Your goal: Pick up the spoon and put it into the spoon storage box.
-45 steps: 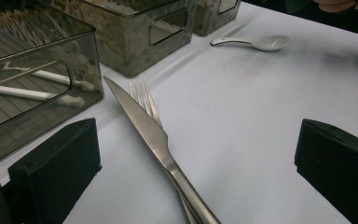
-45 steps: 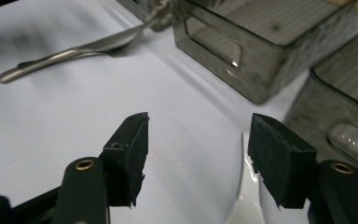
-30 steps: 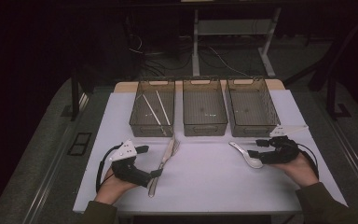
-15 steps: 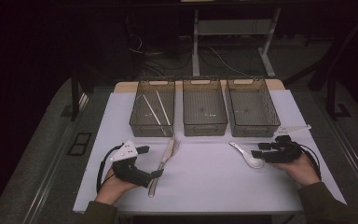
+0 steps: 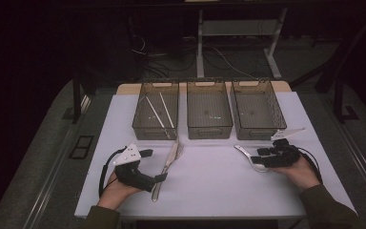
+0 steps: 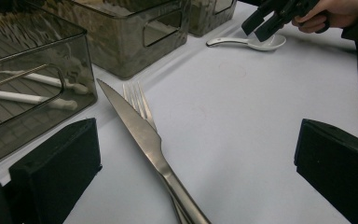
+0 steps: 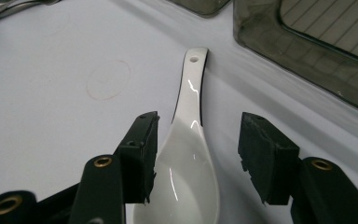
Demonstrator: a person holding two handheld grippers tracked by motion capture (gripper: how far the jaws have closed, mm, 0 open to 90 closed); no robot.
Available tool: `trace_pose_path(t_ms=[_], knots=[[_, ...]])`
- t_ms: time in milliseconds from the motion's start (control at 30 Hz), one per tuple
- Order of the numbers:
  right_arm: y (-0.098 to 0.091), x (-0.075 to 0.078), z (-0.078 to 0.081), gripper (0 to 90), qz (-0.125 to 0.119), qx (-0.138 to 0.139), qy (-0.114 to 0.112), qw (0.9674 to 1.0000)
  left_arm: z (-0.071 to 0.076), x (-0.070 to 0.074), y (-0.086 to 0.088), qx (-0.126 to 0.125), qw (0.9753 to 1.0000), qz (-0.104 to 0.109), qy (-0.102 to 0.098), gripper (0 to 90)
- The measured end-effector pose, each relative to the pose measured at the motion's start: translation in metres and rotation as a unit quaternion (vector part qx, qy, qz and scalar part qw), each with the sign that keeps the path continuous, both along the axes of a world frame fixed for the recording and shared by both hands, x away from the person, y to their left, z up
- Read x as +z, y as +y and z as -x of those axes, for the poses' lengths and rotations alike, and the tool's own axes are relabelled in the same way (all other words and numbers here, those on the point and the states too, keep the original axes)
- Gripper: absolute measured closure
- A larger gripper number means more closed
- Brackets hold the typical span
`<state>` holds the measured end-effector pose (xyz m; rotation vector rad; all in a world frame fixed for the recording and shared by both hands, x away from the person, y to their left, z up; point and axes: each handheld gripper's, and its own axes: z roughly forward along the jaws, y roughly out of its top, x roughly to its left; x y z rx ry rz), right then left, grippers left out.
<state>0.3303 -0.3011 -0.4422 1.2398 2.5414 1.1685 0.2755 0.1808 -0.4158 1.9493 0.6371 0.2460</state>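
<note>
A table knife (image 5: pixel 164 170) lies across a fork (image 5: pixel 177 149) on the white table, in front of the left bin. My left gripper (image 5: pixel 153 165) sits just left of them, open wide. In the left gripper view the knife (image 6: pixel 144 135) and the fork (image 6: pixel 137 95) run between its jaws. A white ceramic spoon (image 5: pixel 248 155) lies at the right, handle pointing left. My right gripper (image 5: pixel 262 158) is at its bowl, open. In the right gripper view the spoon (image 7: pixel 189 154) lies between the pads (image 7: pixel 142 140) without visible contact. The right gripper (image 6: pixel 275 18) also appears far off in the left gripper view, over the spoon (image 6: pixel 251 43).
Three smoky clear bins stand in a row at the back of the table: the left bin (image 5: pixel 138 119) holds two white chopsticks (image 5: pixel 158 112), while the middle bin (image 5: pixel 209 130) and the right bin (image 5: pixel 276 117) look bare. The table's front edge (image 5: pixel 195 214) is near the person's forearms.
The right gripper has shifted a little left, so its jaws now flank the spoon's bowl. The left gripper has barely moved.
</note>
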Motion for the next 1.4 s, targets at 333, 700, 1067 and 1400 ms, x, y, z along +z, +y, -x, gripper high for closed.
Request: trace_pose_path(t_ms=[333,700,1067,1400], knots=[[0.005,-0.005,-0.004,51.8,0.004,0.001,0.007,1.0000,0.000,0.000,0.000,0.000,1.0000,0.001,0.000,0.0],[0.009,-0.006,-0.005,58.3,0.006,0.010,0.011,0.9999,0.000,0.001,0.000,0.000,1.0000,0.002,-0.002,0.0],[0.013,-0.005,-0.003,63.9,0.019,0.023,0.014,0.9994,0.000,0.001,0.000,0.000,1.0000,0.001,-0.004,0.0],[0.020,-0.002,-0.001,67.1,0.042,0.028,0.005,0.9987,0.000,0.002,0.001,0.001,1.0000,0.002,-0.004,0.0]])
